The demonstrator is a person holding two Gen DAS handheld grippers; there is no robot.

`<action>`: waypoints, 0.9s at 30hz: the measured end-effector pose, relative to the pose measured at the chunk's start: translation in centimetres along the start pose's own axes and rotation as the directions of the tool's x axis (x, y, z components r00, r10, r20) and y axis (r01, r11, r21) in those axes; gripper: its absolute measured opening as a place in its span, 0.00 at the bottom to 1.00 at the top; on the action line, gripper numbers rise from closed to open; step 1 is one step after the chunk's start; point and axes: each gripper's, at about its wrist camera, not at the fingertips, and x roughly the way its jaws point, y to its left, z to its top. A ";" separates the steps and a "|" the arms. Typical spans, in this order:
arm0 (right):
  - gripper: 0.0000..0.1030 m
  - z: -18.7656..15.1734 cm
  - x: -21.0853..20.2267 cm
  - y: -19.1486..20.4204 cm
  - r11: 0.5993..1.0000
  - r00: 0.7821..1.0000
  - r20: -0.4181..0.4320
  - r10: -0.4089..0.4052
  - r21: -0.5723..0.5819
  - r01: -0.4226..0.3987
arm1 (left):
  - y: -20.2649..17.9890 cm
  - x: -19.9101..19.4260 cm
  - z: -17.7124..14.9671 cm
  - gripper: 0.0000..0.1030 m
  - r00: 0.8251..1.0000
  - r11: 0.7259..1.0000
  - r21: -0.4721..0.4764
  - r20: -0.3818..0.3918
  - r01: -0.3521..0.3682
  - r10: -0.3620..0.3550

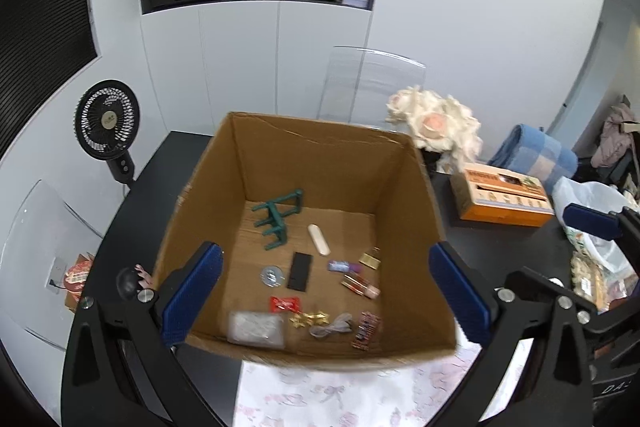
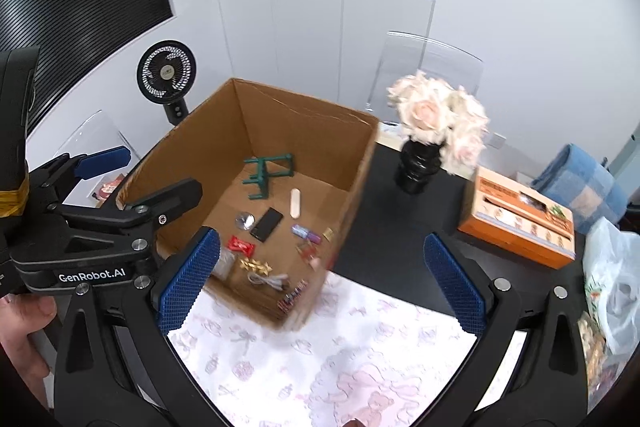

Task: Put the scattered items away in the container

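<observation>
Both jaws apart, empty. Small items lie in the cardboard box (image 1: 320,163); its blurred near wall risks snagging my left gripper (image 1: 326,291).

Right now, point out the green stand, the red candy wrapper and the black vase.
green stand (image 1: 277,219): left wrist view, on its frame.
red candy wrapper (image 1: 284,304): left wrist view, wrapper middle.
black vase (image 2: 418,167): right wrist view, ribbed body.

Matt brown cardboard box (image 1: 320,163), glossy black table (image 1: 500,247), textured blue tong pads (image 1: 192,291).
</observation>
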 end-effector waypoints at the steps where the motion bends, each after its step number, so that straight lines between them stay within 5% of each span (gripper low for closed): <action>1: 1.00 -0.6 -0.5 -0.5 1.000 1.000 -0.003 -0.014 0.004 0.014 | -0.6 -0.4 -0.4 1.00 1.000 1.000 0.006 0.003 0.005 -0.005; 18: 1.00 -15.9 -10.4 -8.5 0.956 0.986 -0.075 -0.151 0.243 0.164 | -10.6 -6.7 -10.5 1.00 0.996 0.989 0.129 -0.062 0.077 -0.070; 27: 1.00 -21.9 -18.0 -6.6 0.930 0.980 -0.057 -0.192 0.307 0.200 | -14.8 -13.4 -15.8 1.00 0.990 0.967 0.214 -0.061 0.141 -0.130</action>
